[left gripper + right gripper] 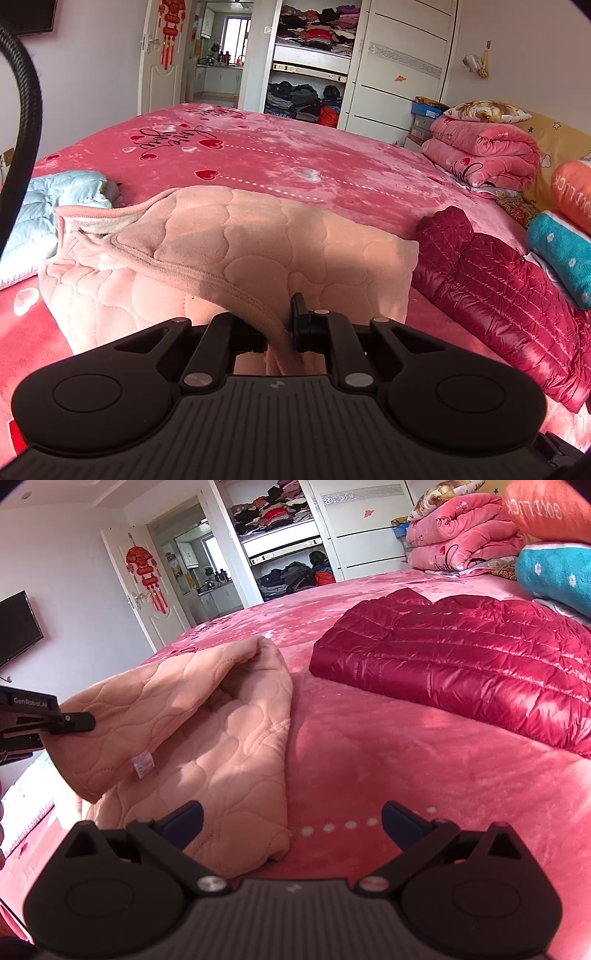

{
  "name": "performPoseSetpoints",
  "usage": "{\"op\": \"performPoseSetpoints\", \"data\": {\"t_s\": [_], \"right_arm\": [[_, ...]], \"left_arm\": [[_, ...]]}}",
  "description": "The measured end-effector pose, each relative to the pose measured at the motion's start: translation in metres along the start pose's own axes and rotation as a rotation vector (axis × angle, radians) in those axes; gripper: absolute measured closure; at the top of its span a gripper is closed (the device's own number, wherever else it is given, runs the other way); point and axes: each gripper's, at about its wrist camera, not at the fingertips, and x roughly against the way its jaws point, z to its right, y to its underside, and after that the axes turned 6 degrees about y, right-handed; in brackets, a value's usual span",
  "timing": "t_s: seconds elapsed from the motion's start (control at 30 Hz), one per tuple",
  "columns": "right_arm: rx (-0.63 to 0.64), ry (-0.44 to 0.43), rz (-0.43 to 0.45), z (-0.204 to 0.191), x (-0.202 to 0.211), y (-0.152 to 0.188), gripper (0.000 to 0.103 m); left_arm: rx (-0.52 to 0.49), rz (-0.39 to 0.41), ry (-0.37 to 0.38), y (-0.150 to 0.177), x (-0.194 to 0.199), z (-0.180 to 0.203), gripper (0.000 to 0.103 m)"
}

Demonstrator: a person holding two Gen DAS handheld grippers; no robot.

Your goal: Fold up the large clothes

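The left gripper point(280, 328) is clamped on the hem of the peach quilted garment point(229, 251), which lies on the bed point(295, 162) at nine o'clock from the red jacket point(461, 657). The right gripper point(291, 821) hangs wide open and empty. Carry the hem across evenly, keeping edges aligned.

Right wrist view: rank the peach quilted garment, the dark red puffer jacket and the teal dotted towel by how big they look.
1. dark red puffer jacket
2. peach quilted garment, close behind; it lies nearer the camera, so the order is unsure
3. teal dotted towel, cut off by the frame edge
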Motion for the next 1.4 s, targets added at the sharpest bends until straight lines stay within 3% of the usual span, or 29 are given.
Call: {"op": "performPoseSetpoints", "data": {"t_s": [0.2,0.67,0.9,1.1,1.4], "right_arm": [[0.026,-0.053,-0.010,-0.009,0.002,0.003,0.001],[-0.059,-0.238,-0.058,-0.027,0.016,-0.004,0.005],[-0.110,-0.377,-0.058,-0.044,0.023,-0.010,0.006],[-0.114,-0.355,-0.084,-0.054,0.009,-0.009,0.006],[-0.242,-0.346,-0.088,-0.043,-0.028,-0.013,0.007]], "left_arm": [[0.004,-0.002,0.022,0.006,0.014,-0.009,0.091],[0.018,-0.001,0.055,0.012,0.032,-0.026,0.094],[0.018,0.000,0.070,0.012,0.035,-0.029,0.099],[0.038,-0.001,0.053,0.018,0.034,-0.038,0.100],[0.138,-0.016,0.015,0.030,0.033,-0.070,0.099]]}}
